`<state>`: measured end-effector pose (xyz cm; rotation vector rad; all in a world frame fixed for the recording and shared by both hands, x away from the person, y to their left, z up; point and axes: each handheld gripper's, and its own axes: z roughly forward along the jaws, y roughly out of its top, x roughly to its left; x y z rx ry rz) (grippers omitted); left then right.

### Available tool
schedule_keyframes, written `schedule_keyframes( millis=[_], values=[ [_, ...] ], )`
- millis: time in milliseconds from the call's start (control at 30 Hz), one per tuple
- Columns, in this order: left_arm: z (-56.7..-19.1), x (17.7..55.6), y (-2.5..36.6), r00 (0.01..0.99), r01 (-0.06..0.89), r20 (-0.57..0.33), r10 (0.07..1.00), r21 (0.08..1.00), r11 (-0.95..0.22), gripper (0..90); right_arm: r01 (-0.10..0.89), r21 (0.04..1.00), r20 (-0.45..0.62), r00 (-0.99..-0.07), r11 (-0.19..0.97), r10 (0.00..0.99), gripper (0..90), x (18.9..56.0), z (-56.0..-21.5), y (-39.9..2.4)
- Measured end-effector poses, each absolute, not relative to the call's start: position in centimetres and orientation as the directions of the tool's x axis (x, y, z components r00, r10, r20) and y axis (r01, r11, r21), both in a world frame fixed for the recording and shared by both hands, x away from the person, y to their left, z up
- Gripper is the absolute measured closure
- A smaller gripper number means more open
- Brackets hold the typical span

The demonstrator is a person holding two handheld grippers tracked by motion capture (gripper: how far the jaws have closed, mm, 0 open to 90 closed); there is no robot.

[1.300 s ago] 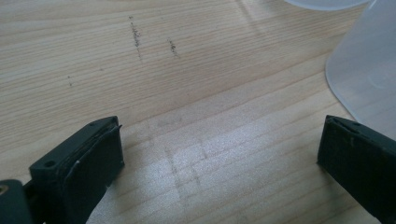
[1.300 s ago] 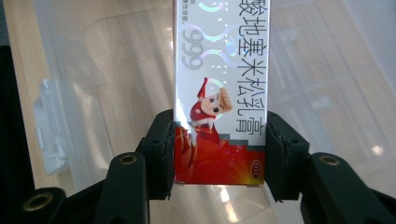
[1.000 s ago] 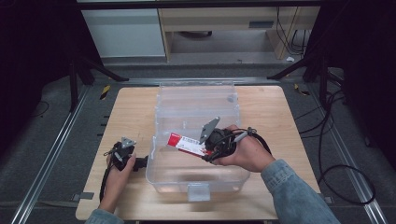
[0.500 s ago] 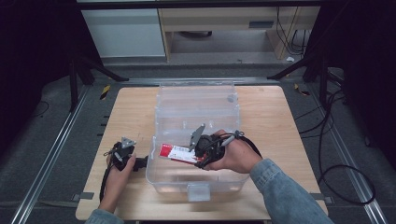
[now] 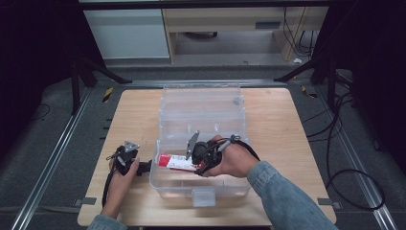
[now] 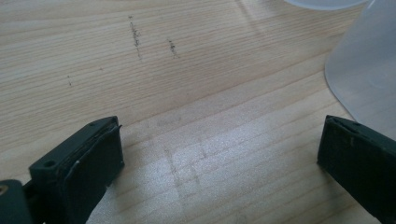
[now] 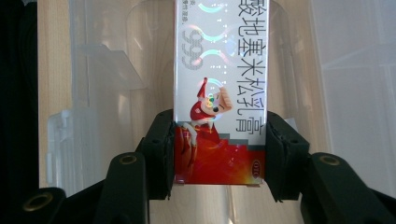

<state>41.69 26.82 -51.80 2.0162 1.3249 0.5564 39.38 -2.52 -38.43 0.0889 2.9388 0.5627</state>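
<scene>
Bearing faint scuffs, pale wooden table

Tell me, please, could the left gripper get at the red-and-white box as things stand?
Probably not directly: the left gripper sits outside the clear bin, whose wall stands between it and the box, already clamped by the right gripper.

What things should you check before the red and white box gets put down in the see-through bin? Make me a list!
1. Grip: the right gripper is shut on the red and white box, a jaw on each long side. Ok.
2. Box over the clear bin: it hangs above the near part in the high view. Ok.
3. Room below: bare bin floor shows under the box. Ok.
4. Bin lid out of the way: it lies open toward the far side. Ok.
5. Left gripper out of the way: open over the wooden table, beside the bin. Ok.
6. Whether the box touches the bin floor: cannot tell.
</scene>
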Motion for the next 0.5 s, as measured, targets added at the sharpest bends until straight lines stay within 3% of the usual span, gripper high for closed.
schedule_keyframes(
  millis=[500],
  values=[
    [-51.8, 41.7, 26.8, 0.400, 0.639, -0.004, 0.917, 0.718, -0.276, 0.0, 0.008, 0.336, -0.112, -0.993, 0.942, 0.048, 51.5, 39.9, -39.7, -1.4]
  ],
)
